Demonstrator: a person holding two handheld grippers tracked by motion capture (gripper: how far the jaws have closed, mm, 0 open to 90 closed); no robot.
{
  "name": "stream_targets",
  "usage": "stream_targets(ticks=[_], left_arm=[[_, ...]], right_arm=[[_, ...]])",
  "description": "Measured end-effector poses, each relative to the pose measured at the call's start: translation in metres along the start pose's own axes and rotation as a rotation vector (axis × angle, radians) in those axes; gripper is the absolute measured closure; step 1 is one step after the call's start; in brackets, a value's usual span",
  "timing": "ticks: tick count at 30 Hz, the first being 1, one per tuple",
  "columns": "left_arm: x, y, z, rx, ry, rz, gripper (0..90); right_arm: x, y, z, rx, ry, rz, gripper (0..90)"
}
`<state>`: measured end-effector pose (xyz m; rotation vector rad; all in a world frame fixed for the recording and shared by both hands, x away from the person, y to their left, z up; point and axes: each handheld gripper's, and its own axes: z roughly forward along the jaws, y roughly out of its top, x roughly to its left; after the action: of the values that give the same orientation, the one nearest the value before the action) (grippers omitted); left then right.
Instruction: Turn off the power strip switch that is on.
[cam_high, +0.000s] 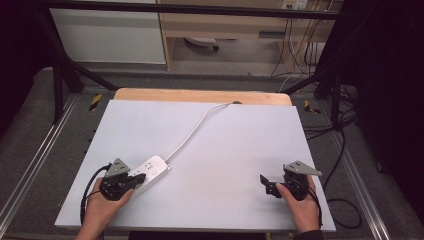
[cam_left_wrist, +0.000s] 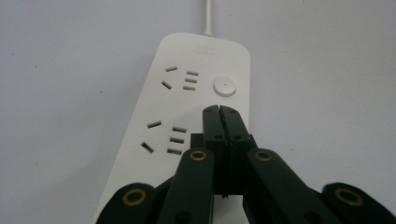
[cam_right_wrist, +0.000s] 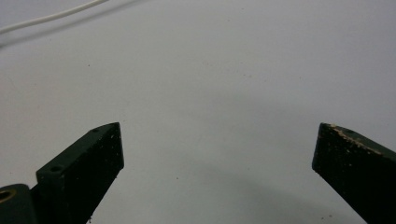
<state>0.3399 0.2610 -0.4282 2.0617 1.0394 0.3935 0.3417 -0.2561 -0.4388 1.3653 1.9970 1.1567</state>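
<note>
Close-up, left hand-held gripper (cam_left_wrist: 219, 109) pressed together, perhaps touching power strip (cam_left_wrist: 187, 116).

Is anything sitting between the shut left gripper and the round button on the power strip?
Nothing visible. The left gripper, jaws shut together, hangs over the power strip just short of the round button, with bare white casing between them. The right gripper stands open, apart on the table.
</note>
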Motion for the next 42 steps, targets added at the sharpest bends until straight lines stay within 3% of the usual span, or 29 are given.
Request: stream_targets(ticks=[42], left_arm=[[0.0034,-0.0004,-0.0002,0.002,-0.020,-0.027,90.0]], right_arm=[[0.0007,-0.0002,0.0000,0.004,-0.003,-0.009,3.2]])
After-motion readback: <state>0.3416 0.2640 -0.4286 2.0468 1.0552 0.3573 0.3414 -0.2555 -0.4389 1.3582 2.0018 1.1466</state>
